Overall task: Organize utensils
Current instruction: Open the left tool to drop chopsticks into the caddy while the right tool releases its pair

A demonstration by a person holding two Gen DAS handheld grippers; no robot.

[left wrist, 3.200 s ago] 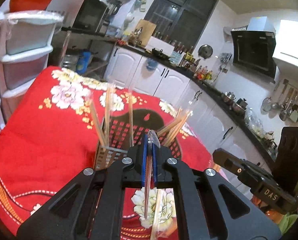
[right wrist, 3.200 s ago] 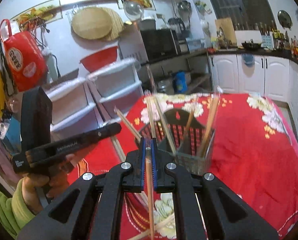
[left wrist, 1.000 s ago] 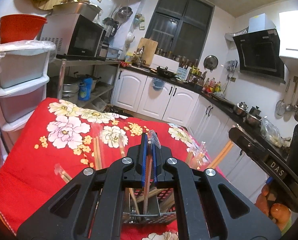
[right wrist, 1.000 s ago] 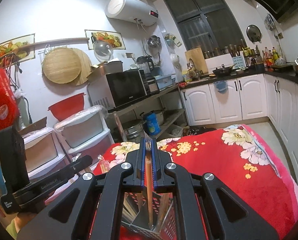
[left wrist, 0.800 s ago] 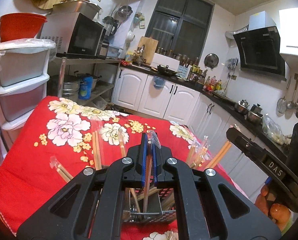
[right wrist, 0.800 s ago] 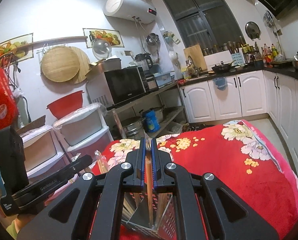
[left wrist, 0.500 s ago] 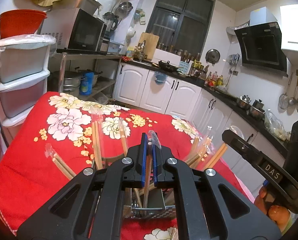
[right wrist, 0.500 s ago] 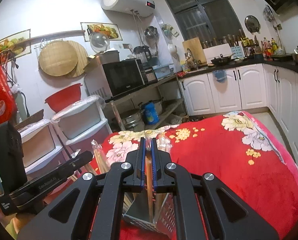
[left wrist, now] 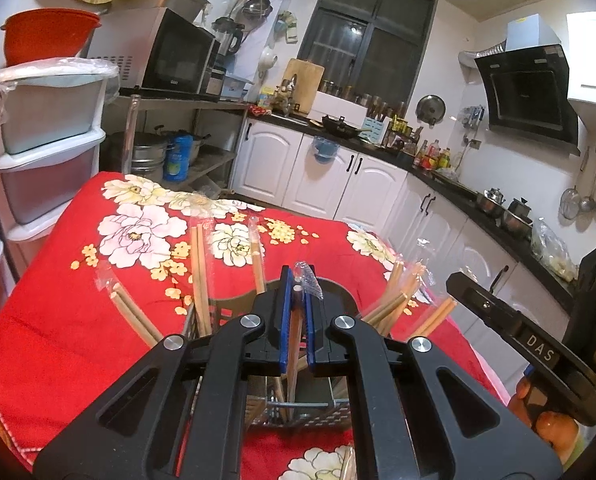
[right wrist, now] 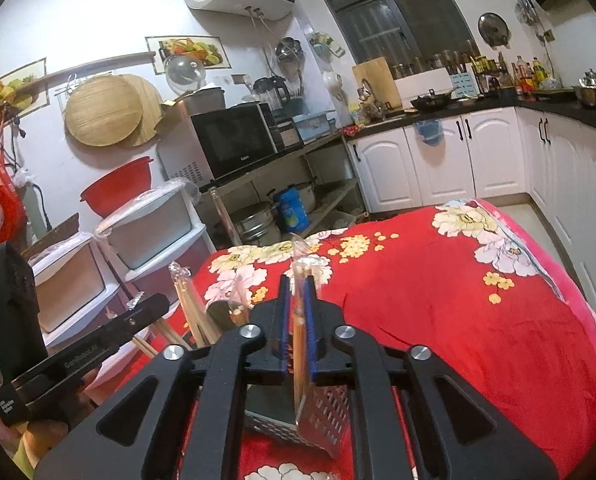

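The left hand-held gripper [left wrist: 297,288] is pinching a wrapped pair of chopsticks [left wrist: 295,340] between its blue pads, and the pair is pointing down into the perforated metal holder [left wrist: 298,412] below it. The right hand-held gripper [right wrist: 296,292] is also pinching a second wrapped pair [right wrist: 299,344] above the same holder [right wrist: 318,412]. Other wrapped chopsticks [left wrist: 199,276] are leaning in the holder at different angles. The holder is standing on the counter, which is carrying a red flowered cloth [left wrist: 58,320]. A microwave [right wrist: 234,142] is sitting on a shelf behind.
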